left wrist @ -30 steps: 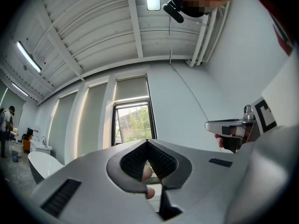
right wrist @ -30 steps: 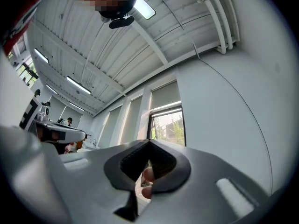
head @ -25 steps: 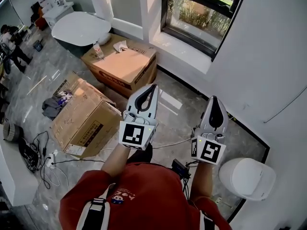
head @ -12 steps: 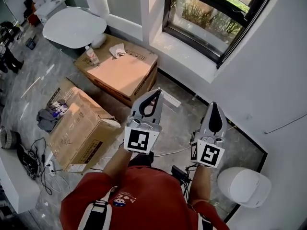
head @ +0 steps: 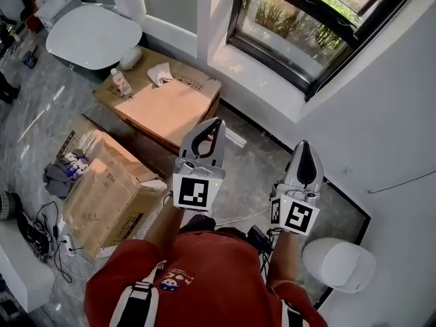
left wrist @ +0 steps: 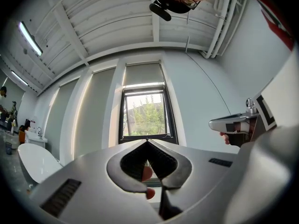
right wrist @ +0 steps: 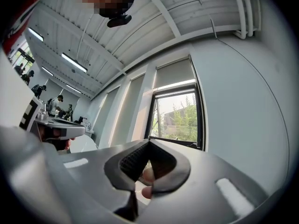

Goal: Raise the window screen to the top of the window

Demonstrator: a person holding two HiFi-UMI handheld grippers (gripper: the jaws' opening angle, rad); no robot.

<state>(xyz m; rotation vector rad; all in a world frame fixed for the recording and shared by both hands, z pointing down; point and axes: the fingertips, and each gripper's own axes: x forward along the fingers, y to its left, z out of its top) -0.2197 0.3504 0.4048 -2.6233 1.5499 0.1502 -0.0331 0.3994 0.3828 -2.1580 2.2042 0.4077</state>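
The black-framed window [head: 300, 26] is set in the white wall ahead, above a white sill [head: 262, 80]. In the left gripper view a grey screen [left wrist: 142, 73] covers the window's upper part, and its lower edge hangs over open glass [left wrist: 145, 118]. The right gripper view shows the same screen [right wrist: 175, 73]. My left gripper [head: 218, 121] and right gripper [head: 304, 144] are held side by side in front of me. Both point at the window from a distance. The jaws of each are shut with nothing between them [left wrist: 147, 140] [right wrist: 149, 139].
A cardboard box [head: 160, 104] with a water bottle [head: 121, 84] on it stands left of the window. A second box [head: 109, 189] is nearer on the left. There is a white bathtub [head: 92, 36] at far left, a toilet [head: 338, 264] at lower right, and cables [head: 41, 230] on the floor.
I have walked toward the window with both grippers. The boxes and the window sill lie closer below me. Both jaws stayed shut.
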